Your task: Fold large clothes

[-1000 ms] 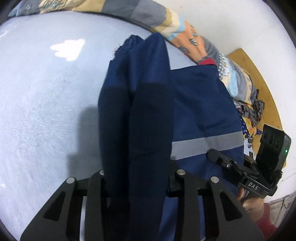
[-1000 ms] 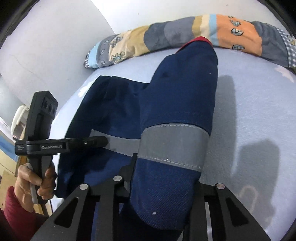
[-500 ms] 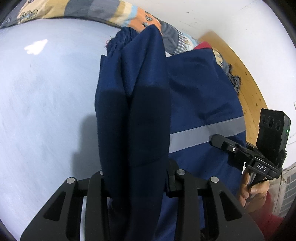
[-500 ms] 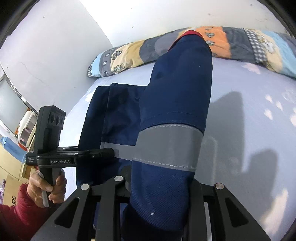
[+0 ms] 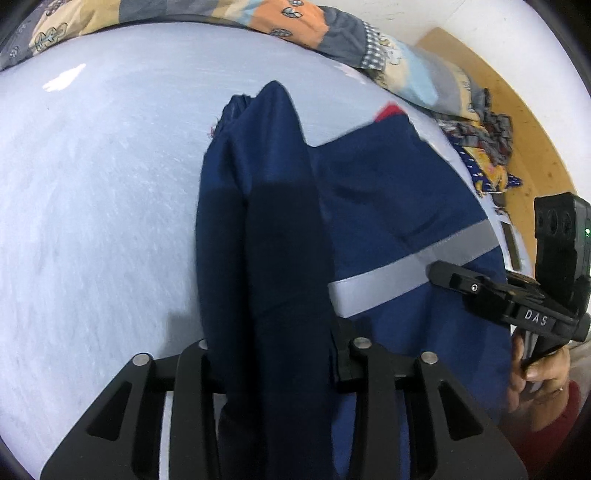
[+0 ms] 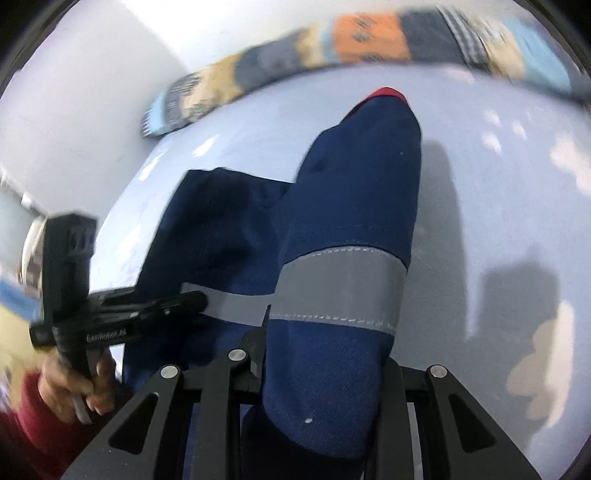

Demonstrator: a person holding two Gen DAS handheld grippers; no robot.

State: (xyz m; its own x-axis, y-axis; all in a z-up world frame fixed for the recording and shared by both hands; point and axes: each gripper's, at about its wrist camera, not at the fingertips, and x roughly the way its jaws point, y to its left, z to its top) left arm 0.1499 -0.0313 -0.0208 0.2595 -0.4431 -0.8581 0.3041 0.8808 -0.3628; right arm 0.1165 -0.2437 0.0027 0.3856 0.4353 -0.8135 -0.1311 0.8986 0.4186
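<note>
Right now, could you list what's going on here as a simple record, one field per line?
setting: a pale blue bed sheet with a patchwork quilt rolled along its far edge
garment: navy work jacket with a grey reflective band
left tool: a bunched fold of the navy cloth between its fingers; its jaws have just been opening
right tool: shut on another fold, the one with the band
garment state: lifted at both gripped folds, the rest hanging toward the sheet
person: a hand in a red sleeve holds each tool

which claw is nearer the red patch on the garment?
Right. The right claw grips the fold ending at the red patch; the left claw grips the plain fold beside it.
</note>
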